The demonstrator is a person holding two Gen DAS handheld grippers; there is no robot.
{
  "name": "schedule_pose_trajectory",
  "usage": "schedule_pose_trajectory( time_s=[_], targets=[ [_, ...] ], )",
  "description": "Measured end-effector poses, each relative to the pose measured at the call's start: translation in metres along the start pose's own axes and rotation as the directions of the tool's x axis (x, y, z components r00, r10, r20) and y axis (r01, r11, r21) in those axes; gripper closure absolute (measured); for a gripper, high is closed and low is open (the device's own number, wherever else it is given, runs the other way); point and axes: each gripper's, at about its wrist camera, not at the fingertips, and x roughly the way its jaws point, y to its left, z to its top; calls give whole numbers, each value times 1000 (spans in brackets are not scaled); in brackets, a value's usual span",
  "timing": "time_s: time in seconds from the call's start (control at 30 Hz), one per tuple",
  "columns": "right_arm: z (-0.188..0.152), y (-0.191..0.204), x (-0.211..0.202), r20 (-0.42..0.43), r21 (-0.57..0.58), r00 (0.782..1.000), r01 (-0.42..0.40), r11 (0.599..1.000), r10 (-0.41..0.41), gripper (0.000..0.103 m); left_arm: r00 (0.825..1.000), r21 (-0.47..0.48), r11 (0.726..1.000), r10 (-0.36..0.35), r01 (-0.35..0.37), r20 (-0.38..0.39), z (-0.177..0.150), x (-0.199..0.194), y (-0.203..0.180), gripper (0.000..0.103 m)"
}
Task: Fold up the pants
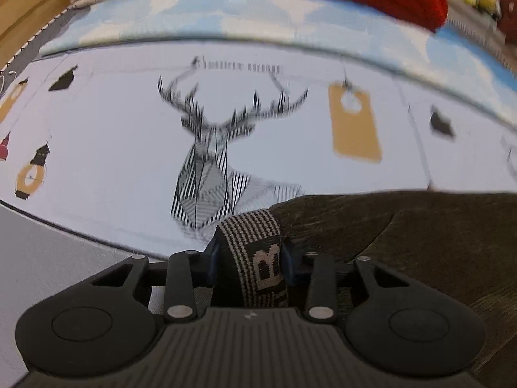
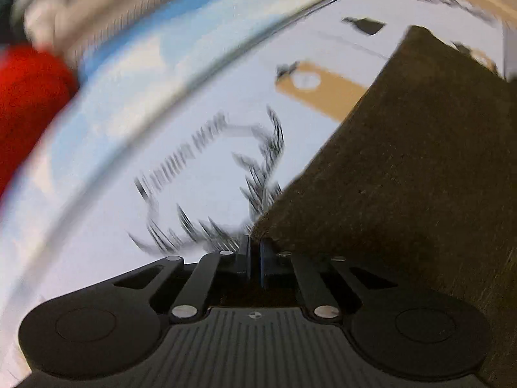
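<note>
Pants (image 1: 420,242) pinched in both hand-held grippers: left (image 1: 250,260), right (image 2: 255,258).

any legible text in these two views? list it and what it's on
"B": woven into the striped waistband of the pants, held in the left tongs; further letters are cut off.
Line of print above the deer drawing on the tablecloth: too blurred to read in either view.
Nothing else legible.
</note>
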Motion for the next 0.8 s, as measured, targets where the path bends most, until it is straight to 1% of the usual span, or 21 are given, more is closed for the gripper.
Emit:
schedule_pose_trajectory(
  time_s=[0.03, 0.07, 0.1, 0.13, 0.17, 0.2, 0.23, 0.27, 0.3, 0.37, 0.43, 0.53, 0.6, 0.7, 0.77, 0.8],
  targets=[
    [2, -3, -7, 53, 38, 997, -56, 998, 54, 99, 999, -25, 1000, -15, 16, 35, 3, -5, 2, 63],
    [4, -8, -13, 115, 75, 985, -138, 988, 129, 99, 998, -46, 999, -21, 24, 65, 6, -9, 3, 63],
    [5, -13, -14, 151, 98, 969, -214, 972, 198, 98, 994, -70, 997, -14, 22, 110, 9, -12, 4, 63],
    [7, -20, -10, 172, 118, 943, -308, 944, 286, 97, 990, -79, 997, 2, 9, 142, 10, -15, 4, 62],
    [9, -26, -3, 160, 123, 922, -372, 920, 352, 96, 986, -81, 997, 23, -10, 164, 12, -15, 2, 60],
    [11, -29, 4, 115, 118, 933, -354, 928, 342, 92, 985, -87, 996, 41, -26, 166, 14, -14, 2, 59],
    [13, -30, 8, 76, 105, 953, -302, 948, 295, 88, 988, -101, 994, 44, -29, 150, 15, -11, 2, 57],
    [16, -33, 11, 33, 81, 971, -240, 967, 238, 88, 990, -109, 994, 33, -18, 138, 17, -9, 2, 54],
    [18, -38, 9, 12, 60, 975, -222, 973, 222, 88, 990, -115, 993, 37, -21, 137, 18, -9, 2, 54],
    [27, -48, 0, -3, 23, 981, -196, 980, 196, 88, 983, -141, 988, 82, -59, 163, 22, -16, 4, 54],
    [41, -62, -18, 24, 13, 981, -193, 981, 192, 88, 981, -186, 982, 64, -30, 181, 27, -24, 9, 52],
    [61, -89, -54, 83, -38, 979, -182, 983, 184, 88, 984, -232, 973, 23, 19, 175, 28, -33, 12, 50],
    [74, -113, -80, 118, -88, 980, -152, 985, 161, 81, 985, -217, 976, 13, 25, 172, 27, -42, 8, 50],
    [88, -167, -112, 168, -98, 981, -79, 992, 95, 78, 986, -193, 981, 21, 11, 165, 22, -62, 3, 50],
    [91, -205, -133, 173, -76, 983, -46, 996, 59, 77, 989, -220, 975, -6, 40, 150, 13, -80, 3, 50],
    [92, -225, -144, 175, -66, 984, -31, 997, 43, 77, 991, -245, 967, -35, 65, 125, 9, -88, 6, 50]
  ],
)
